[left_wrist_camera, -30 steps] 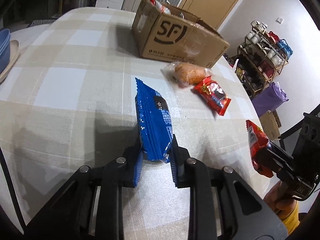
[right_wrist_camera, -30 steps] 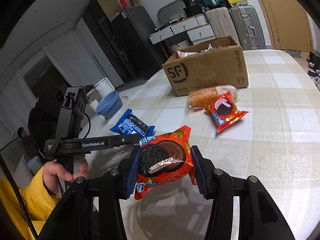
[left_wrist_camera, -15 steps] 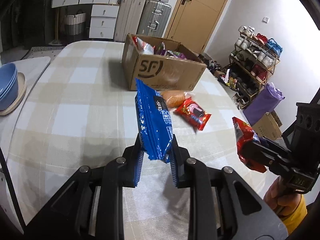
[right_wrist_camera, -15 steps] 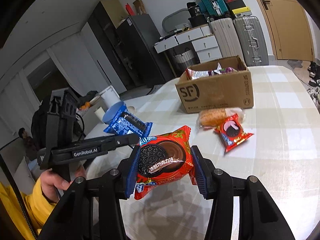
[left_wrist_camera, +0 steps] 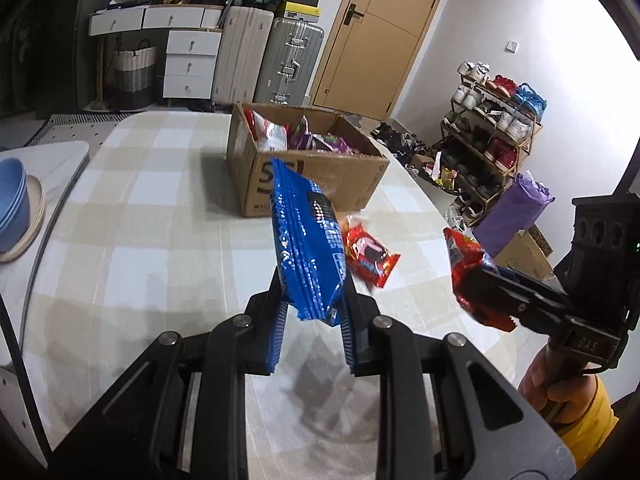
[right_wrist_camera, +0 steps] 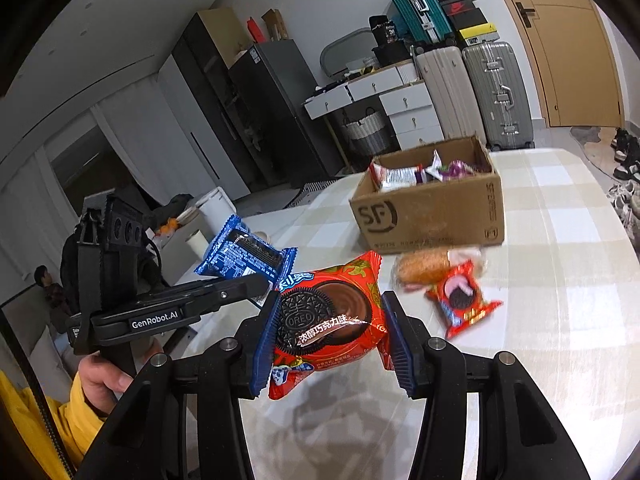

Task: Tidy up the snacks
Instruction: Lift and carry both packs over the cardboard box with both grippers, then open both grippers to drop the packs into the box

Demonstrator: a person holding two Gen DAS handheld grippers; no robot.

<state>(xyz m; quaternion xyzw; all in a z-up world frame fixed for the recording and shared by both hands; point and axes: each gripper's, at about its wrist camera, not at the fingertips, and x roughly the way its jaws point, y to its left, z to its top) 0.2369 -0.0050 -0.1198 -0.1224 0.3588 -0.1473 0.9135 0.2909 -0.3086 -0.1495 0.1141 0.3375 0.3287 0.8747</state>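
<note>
My left gripper [left_wrist_camera: 312,320] is shut on a blue Oreo packet [left_wrist_camera: 306,240], held edge-up above the checked table [left_wrist_camera: 140,220]. My right gripper [right_wrist_camera: 328,344] is shut on a red Oreo packet [right_wrist_camera: 328,316], also lifted off the table. Each view shows the other gripper: the left gripper [right_wrist_camera: 256,284] with the blue packet [right_wrist_camera: 244,256], and the red packet [left_wrist_camera: 468,264] at the right. An open cardboard box [left_wrist_camera: 312,160] with several snack packets inside stands farther back on the table. In front of the box [right_wrist_camera: 432,208] lie a second red Oreo packet [right_wrist_camera: 460,304] and a wrapped bread roll [right_wrist_camera: 424,266].
Blue bowls [left_wrist_camera: 12,200] on a plate sit at the left on a side surface. Suitcases [left_wrist_camera: 288,64], white drawers [left_wrist_camera: 188,60] and a door stand behind the table. A shoe rack [left_wrist_camera: 488,140] and a purple bag [left_wrist_camera: 512,216] are beyond the table's right edge.
Both grippers have risen with their packets, so the table looks farther below. The box's inside has come into view. Both grips are unchanged.
</note>
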